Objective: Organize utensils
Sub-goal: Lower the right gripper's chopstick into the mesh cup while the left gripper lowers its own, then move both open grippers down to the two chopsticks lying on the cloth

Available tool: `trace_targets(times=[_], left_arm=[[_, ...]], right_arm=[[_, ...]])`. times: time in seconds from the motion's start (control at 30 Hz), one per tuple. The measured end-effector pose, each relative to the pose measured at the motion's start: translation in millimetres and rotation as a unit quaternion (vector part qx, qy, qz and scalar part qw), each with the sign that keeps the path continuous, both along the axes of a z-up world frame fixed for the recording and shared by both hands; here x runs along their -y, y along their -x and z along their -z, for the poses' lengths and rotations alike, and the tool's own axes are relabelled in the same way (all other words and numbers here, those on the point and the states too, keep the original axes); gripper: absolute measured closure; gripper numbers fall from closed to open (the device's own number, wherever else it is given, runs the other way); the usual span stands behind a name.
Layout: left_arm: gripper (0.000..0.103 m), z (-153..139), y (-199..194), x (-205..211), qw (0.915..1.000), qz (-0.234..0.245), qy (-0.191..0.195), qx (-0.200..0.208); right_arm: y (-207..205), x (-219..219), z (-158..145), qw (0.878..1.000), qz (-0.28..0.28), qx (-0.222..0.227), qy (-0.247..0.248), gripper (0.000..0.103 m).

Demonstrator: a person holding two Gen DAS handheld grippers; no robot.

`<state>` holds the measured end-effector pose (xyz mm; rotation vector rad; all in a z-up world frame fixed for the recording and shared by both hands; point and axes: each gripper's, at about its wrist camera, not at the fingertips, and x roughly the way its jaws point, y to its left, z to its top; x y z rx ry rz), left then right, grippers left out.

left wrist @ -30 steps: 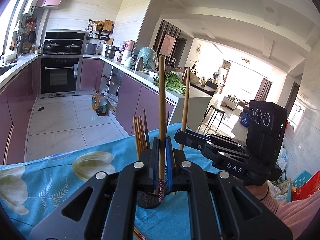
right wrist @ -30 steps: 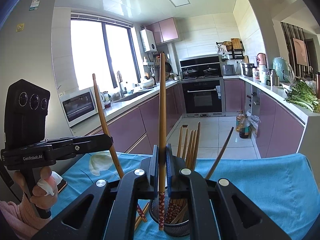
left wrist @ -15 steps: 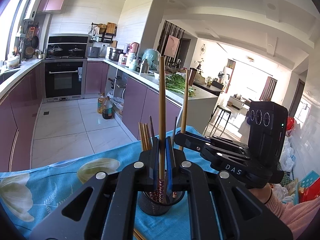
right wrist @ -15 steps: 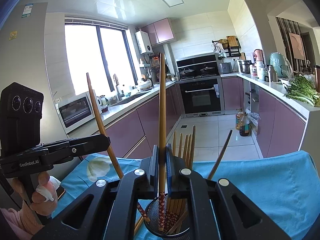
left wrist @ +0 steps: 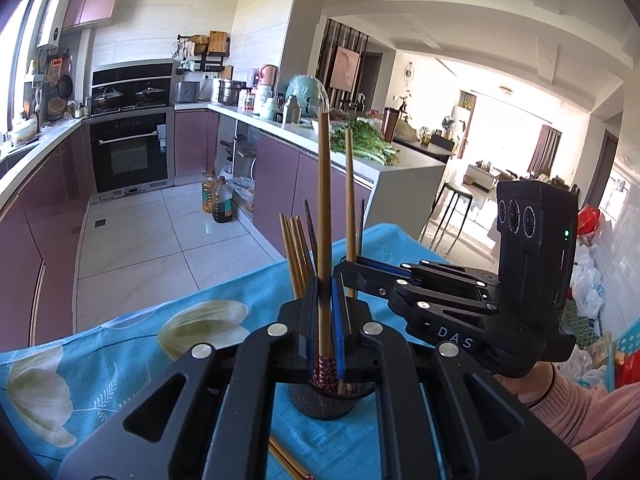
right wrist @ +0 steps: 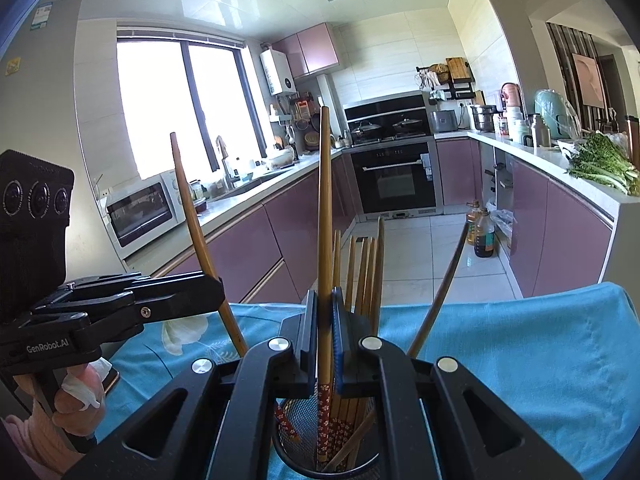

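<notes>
My left gripper (left wrist: 324,312) is shut on an upright wooden chopstick (left wrist: 324,200). Its red patterned lower end dips into the black mesh holder (left wrist: 324,400) on the blue floral cloth. My right gripper (right wrist: 325,320) is shut on a second upright chopstick (right wrist: 325,220), whose patterned end hangs inside the holder (right wrist: 296,436). Several chopsticks (right wrist: 364,272) stand in that holder, and a dark one (right wrist: 440,292) leans out to the right. Each gripper shows in the other's view, the right gripper (left wrist: 348,270) and the left gripper (right wrist: 212,292), both close over the holder.
A loose chopstick (left wrist: 288,464) lies on the tablecloth (left wrist: 120,360) in front of the holder. The table's far edge drops to a tiled kitchen floor (left wrist: 140,240). Purple cabinets, an oven (right wrist: 396,180) and greens on a counter (right wrist: 600,164) stand beyond.
Both grippers have sunk a little over the holder, so the patterned ends of the two held chopsticks now reach lower into it. Both grips stay the same.
</notes>
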<state>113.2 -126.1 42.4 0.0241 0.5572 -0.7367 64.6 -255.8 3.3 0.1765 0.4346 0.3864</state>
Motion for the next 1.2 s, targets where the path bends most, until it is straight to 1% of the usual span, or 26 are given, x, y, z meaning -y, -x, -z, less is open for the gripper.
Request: trace_targets(times=[0.2,0.5,0.8,1.0,1.07,1.1,1.2], left_arm=[[0.096,9,-4,4,0.9997,0.004,-0.02,-0.016],[0.096,11,-13,9,0.9984,0.015,-0.043,-0.035],[0.096,20,-32,15,0.9962,0.02,-0.046,-0.071],[0.094,30,-47,16,0.9951,0.007,-0.046,-0.087],[0.094,32,-49,15,0.995,0.007,-0.042,-0.09],[0.092,34,-48,15,0.9951,0.006,-0.042,-0.089],[0.09,36,-47,12,0.9957,-0.001,-0.038,-0.085]], right_arm=[[-1,-4,12,1.0,-0.003,-0.022,0.002,0.097],[-3,-5,23,0.999,-0.007,-0.049,0.004,0.097],[-11,-7,31,0.997,-0.007,-0.077,0.015,0.095],[-12,-6,32,0.997,-0.001,-0.078,0.016,0.095],[-11,-6,30,0.997,0.003,-0.075,0.018,0.091],[-11,-6,29,0.997,0.007,-0.072,0.019,0.088],[-9,-3,28,0.998,0.011,-0.066,0.021,0.086]])
